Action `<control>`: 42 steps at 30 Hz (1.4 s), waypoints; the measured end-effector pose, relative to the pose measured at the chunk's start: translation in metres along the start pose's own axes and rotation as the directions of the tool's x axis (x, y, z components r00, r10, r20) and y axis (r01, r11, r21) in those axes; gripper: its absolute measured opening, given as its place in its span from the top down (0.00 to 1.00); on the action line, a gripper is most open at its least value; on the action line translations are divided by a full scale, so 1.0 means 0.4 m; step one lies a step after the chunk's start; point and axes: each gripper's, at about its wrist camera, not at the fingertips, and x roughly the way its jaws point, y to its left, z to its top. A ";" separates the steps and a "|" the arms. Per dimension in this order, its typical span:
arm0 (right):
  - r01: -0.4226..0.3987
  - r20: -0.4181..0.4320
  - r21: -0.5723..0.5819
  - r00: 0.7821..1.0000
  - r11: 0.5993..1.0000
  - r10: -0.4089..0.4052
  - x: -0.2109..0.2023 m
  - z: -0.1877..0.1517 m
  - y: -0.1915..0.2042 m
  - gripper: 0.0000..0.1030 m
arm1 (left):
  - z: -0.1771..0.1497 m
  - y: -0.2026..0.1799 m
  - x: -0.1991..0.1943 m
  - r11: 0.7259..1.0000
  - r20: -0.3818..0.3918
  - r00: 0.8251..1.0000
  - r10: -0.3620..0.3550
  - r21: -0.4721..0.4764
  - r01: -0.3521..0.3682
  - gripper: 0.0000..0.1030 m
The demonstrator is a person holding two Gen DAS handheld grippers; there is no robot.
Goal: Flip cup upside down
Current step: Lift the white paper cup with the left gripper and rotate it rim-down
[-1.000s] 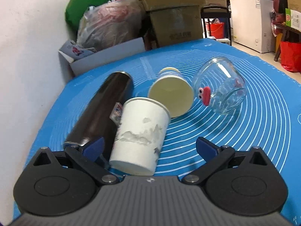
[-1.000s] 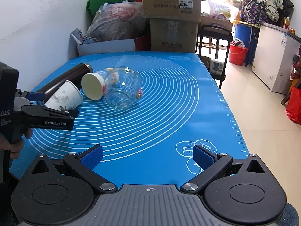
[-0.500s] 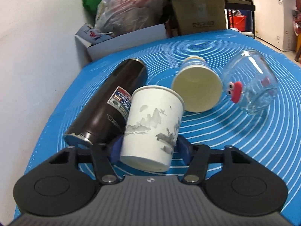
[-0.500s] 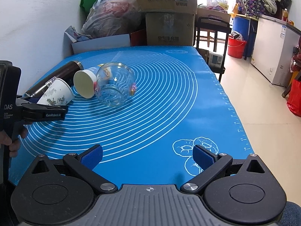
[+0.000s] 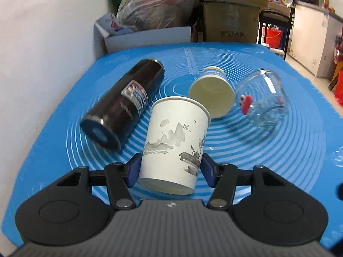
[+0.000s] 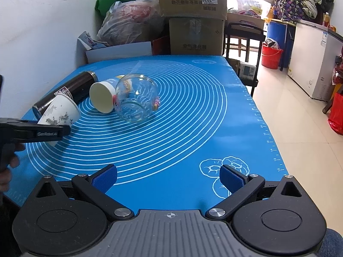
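left tongs (image 5: 169,167) pinch paper cup (image 5: 174,143) | right tongs (image 6: 168,178) spread | right view: cup lifted off mat (image 6: 193,128)

My blue mat (image 6: 182,128) carries a dark flask (image 5: 126,102), a tipped paper cup (image 5: 211,97) and a glass jar (image 5: 262,100), all on their sides.

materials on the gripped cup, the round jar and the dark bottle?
Printed cup: looks like paper, matte white, rolled rim, ink landscape print.
Round jar: clear glass by the look, glossy highlights, mat lines visible through it.
Dark bottle: probably coated metal, smooth dark brown shell with a paper label; plastic can't be ruled out.
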 end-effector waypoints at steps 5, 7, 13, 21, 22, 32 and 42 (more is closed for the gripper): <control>-0.008 0.006 -0.001 1.000 1.000 0.008 -0.012 -0.003 0.003 0.00 | -0.028 0.002 -0.049 0.997 -0.048 0.998 -0.046 -0.063 0.043 0.42; -0.011 0.006 -0.002 1.000 1.000 0.011 -0.016 -0.007 0.003 0.00 | -0.041 0.001 -0.062 0.995 -0.064 0.996 -0.058 -0.085 0.053 0.42; -0.017 0.001 -0.004 1.000 1.000 0.017 -0.021 -0.013 0.006 0.00 | -0.069 -0.017 -0.045 0.995 -0.108 0.992 -0.063 -0.084 0.054 0.41; -0.009 -0.008 -0.002 1.000 1.000 0.009 -0.018 -0.016 0.002 0.00 | -0.071 -0.013 -0.055 0.995 -0.077 0.995 -0.058 -0.088 0.051 0.24; -0.010 -0.011 -0.005 1.000 1.000 0.010 -0.016 -0.015 0.002 0.00 | -0.070 -0.013 -0.061 0.995 -0.068 0.996 -0.063 -0.085 0.057 0.24; -0.002 -0.030 -0.052 1.000 0.999 0.000 -0.008 -0.006 0.014 0.00 | -0.050 -0.009 -0.119 0.993 -0.028 0.995 -0.093 -0.072 0.091 0.24; 0.016 -0.007 -0.357 1.000 0.934 -0.020 -0.033 0.069 0.108 0.00 | -0.028 0.077 -0.226 0.995 0.079 0.997 0.012 -0.099 -0.004 0.11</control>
